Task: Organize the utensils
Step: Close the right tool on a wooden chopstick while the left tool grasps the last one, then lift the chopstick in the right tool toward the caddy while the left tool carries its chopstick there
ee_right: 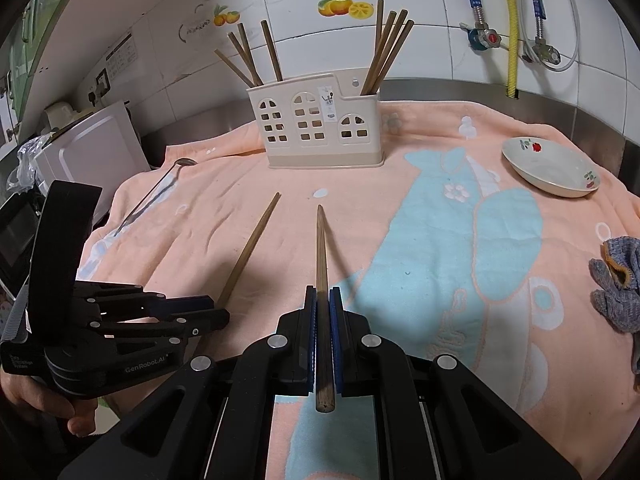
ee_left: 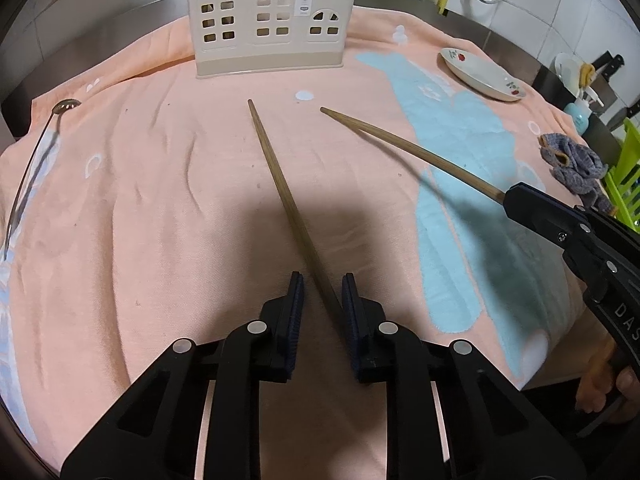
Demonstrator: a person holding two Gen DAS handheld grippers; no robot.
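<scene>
Left wrist: left claw (ee_left: 322, 280) astride chopstick (ee_left: 280, 184), unclamped | right claw (ee_right: 323, 292) grips second chopstick (ee_right: 321, 256)

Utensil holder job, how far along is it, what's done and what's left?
Done: several chopsticks already stand in the utensil holder. In hand: the right gripper is shut on one chopstick; the left gripper straddles the second chopstick, its pads not yet pressing it. Left: both chopsticks must go into the holder, and the spoon lies on the towel.
</scene>
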